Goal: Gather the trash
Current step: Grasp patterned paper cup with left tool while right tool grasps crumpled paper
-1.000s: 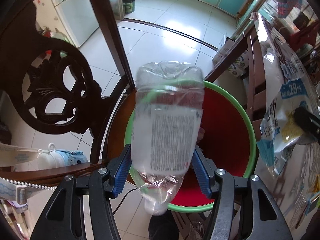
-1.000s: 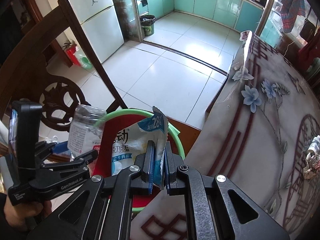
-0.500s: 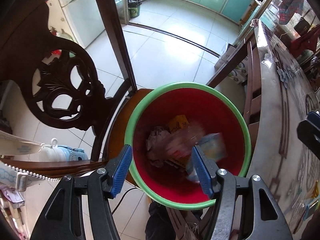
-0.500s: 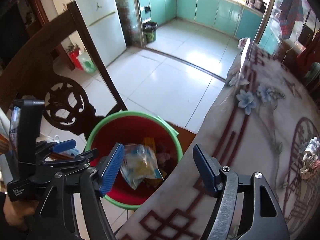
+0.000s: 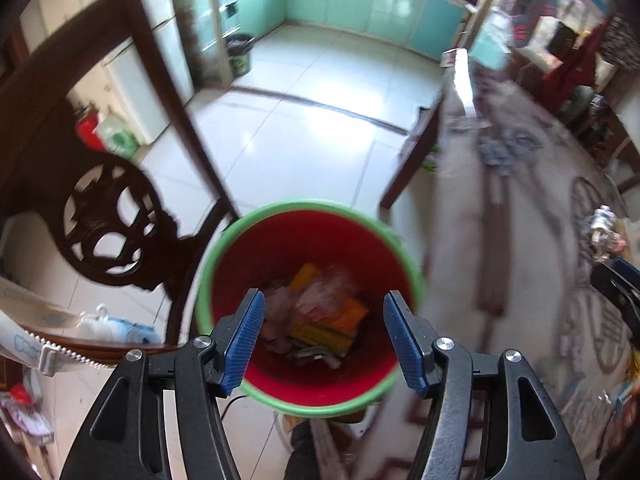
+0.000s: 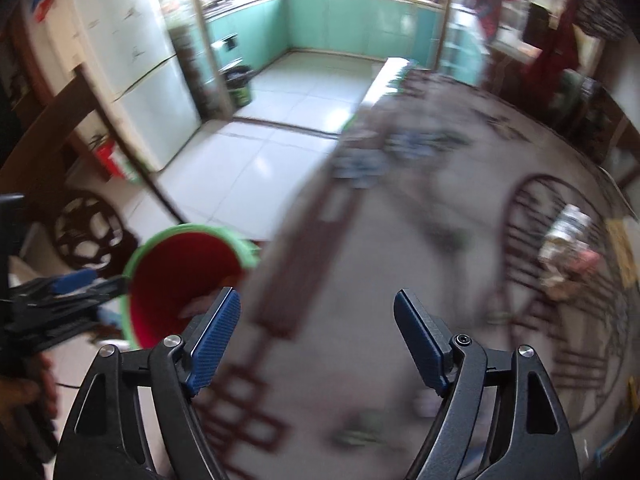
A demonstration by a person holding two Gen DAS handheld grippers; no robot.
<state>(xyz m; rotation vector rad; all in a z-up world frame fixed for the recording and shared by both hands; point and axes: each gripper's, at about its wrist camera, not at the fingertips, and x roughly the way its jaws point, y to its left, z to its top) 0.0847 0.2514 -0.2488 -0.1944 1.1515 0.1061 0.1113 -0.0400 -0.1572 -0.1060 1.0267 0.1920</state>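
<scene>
A red bin with a green rim [image 5: 412, 276] sits on a chair seat beside the table, holding several pieces of trash [image 5: 320, 320], orange and white among them. My left gripper [image 5: 324, 336] hangs open above the bin with nothing between its blue pads. My right gripper [image 6: 316, 340] is over the patterned table [image 6: 360, 280], its jaws opening wide and empty. The bin [image 6: 136, 264] shows at its lower left. More crumpled trash [image 6: 568, 240] lies on the table at the right, also visible in the left wrist view as trash [image 5: 604, 228].
A carved dark wooden chair back [image 5: 108, 224] stands left of the bin. The table's edge [image 5: 436, 184] runs close along the bin's right side. White tiled floor [image 5: 312, 120] leads to a kitchen with teal cabinets and a dark waste bin [image 5: 240, 56].
The left gripper let go of the plastic bottle and the right one of the snack bag; both fell into the bin. The right gripper opened and swung right over the table; the left rose.
</scene>
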